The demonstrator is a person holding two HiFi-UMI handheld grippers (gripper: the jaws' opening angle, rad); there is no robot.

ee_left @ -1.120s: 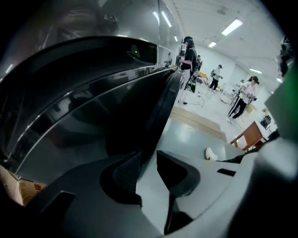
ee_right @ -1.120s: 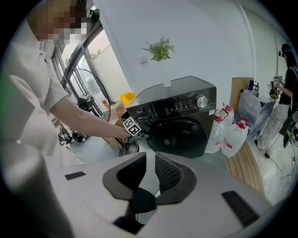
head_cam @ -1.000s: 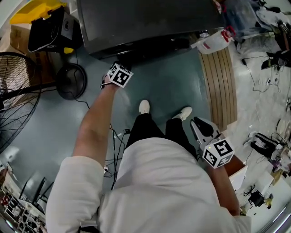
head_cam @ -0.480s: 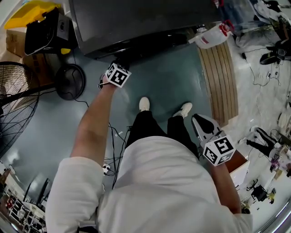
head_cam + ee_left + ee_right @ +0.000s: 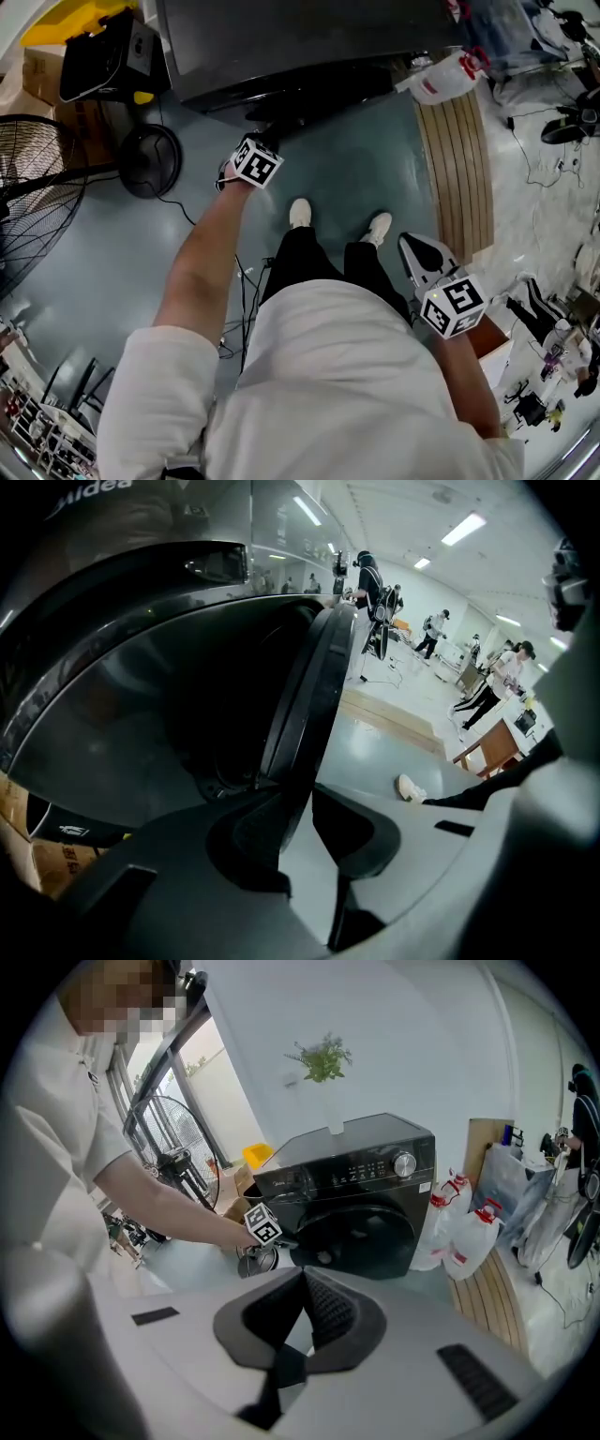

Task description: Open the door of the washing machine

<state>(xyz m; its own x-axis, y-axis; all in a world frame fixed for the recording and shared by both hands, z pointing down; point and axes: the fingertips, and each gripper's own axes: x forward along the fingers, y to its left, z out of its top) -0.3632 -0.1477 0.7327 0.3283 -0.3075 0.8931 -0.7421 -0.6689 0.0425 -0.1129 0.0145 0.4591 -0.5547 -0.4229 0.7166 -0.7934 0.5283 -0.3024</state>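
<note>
The black washing machine (image 5: 300, 42) fills the top of the head view and stands whole in the right gripper view, marked washing machine (image 5: 352, 1180). Its round door (image 5: 314, 686) stands ajar, its rim edge-on in the left gripper view. My left gripper (image 5: 298, 803) is shut on the door's rim, which runs between its two jaws. From above, the left gripper (image 5: 262, 141) sits at the machine's front, left of centre. My right gripper (image 5: 419, 255) hangs by the person's right hip, away from the machine. The right gripper (image 5: 304, 1274) is shut on nothing.
A standing fan (image 5: 33, 202) and a round black base (image 5: 150, 159) are at the left, with a yellow-and-black box (image 5: 94, 47) behind. White jugs (image 5: 441, 80) and a slatted wooden platform (image 5: 459, 169) flank the machine's right. Cables (image 5: 239, 281) lie near the person's feet.
The left gripper has come a little away from the machine's front, with the door's rim in it. The right gripper has stayed by the hip.
</note>
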